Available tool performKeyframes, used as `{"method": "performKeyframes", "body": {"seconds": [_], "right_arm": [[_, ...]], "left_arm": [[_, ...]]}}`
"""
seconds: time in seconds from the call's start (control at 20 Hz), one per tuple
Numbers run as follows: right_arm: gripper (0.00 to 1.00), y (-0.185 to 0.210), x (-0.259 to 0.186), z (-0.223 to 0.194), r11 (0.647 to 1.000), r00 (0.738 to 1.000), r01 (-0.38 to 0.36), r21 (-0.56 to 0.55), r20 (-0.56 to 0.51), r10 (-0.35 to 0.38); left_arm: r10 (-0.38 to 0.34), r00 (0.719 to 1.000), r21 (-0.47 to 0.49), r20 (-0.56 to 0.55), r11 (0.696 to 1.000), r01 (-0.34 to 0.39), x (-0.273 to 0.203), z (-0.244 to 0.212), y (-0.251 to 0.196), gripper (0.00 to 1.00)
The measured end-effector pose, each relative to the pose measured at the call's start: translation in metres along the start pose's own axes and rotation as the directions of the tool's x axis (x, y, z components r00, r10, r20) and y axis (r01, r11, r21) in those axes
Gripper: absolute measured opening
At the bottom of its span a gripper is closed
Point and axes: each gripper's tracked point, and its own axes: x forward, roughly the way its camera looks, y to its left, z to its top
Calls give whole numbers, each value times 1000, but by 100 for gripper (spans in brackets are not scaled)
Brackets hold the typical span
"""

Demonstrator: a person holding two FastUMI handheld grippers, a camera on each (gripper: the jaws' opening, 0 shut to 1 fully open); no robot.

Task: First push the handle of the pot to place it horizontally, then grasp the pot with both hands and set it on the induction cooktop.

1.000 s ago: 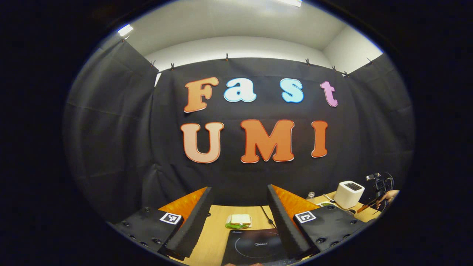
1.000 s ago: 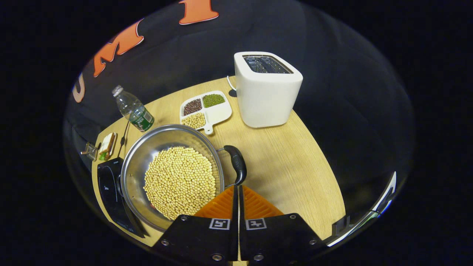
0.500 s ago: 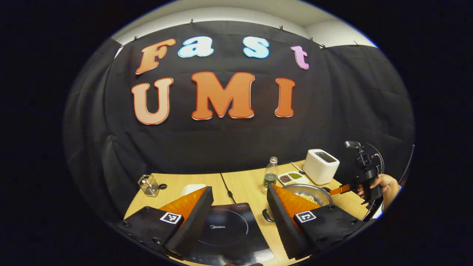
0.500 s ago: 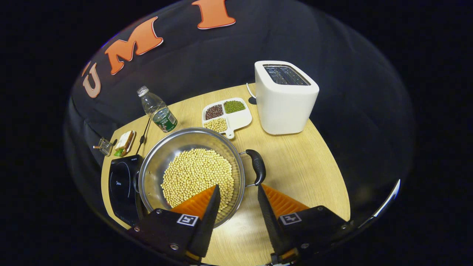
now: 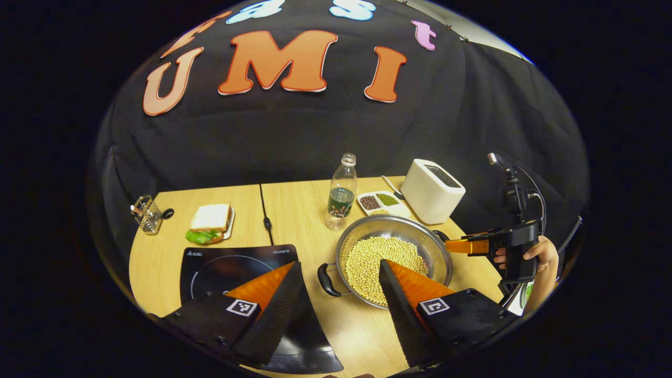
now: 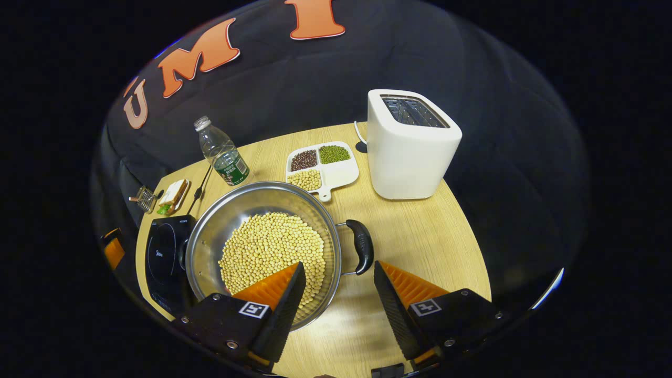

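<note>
Right gripper view: right tool (image 6: 336, 294) spread wide, empty, pot handle (image 6: 361, 247) at 12 o'clock just ahead. Pot (image 6: 262, 247) of beans sits on tabletop (image 6: 430, 247) beside cooktop (image 6: 163, 252). Left tool (image 5: 341, 299) wide too; close both squarely on handles, lift level.

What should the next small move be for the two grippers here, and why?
Probably bring each gripper onto its nearer pot handle. The pot of soybeans sits on the table beside the induction cooktop, not on it. Both the left gripper and right gripper are open and hold nothing. The right handle lies just ahead of the right gripper; the left handle lies between the left gripper's fingers.
</note>
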Motion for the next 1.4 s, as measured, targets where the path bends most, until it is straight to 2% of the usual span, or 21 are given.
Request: {"method": "performKeyframes", "body": {"seconds": [0.1, 0.5, 0.6, 0.75, 1.05, 1.1, 1.2, 1.4], "right_arm": [[84, 2, 7, 2, 1000, 1000, 0, -10, 0, 0], [86, 0, 25, 0, 998, 1000, 17, -60, -5, -17], [86, 0, 29, -1, 998, 1000, 18, -66, -9, -19], [86, -1, 35, 0, 996, 999, 39, -82, -8, -40], [87, -3, 40, -2, 995, 999, 46, -83, -11, -47], [87, -4, 42, -3, 995, 998, 51, -83, -15, -53], [87, -5, 49, -4, 995, 998, 57, -81, -20, -58], [87, -5, 62, -10, 995, 997, 64, -78, -33, -67]], "left_arm": [[-2, 999, -17, -53, 1000, 1, 18, -12, -1, 94], [17, 979, -41, -204, 999, -26, 79, -57, 2, 96], [47, 979, -33, -197, 998, -54, 88, -54, 11, 96], [55, 976, -46, -211, 997, -66, 96, -56, 12, 96], [28, 953, -115, -301, 991, -65, 128, -89, 12, 98], [48, 959, -99, -278, 992, -79, 133, -86, 16, 98], [68, 964, -79, -255, 993, -91, 138, -85, 19, 91], [136, 968, -31, -209, 989, -146, 151, -79, 29, 89]]}}
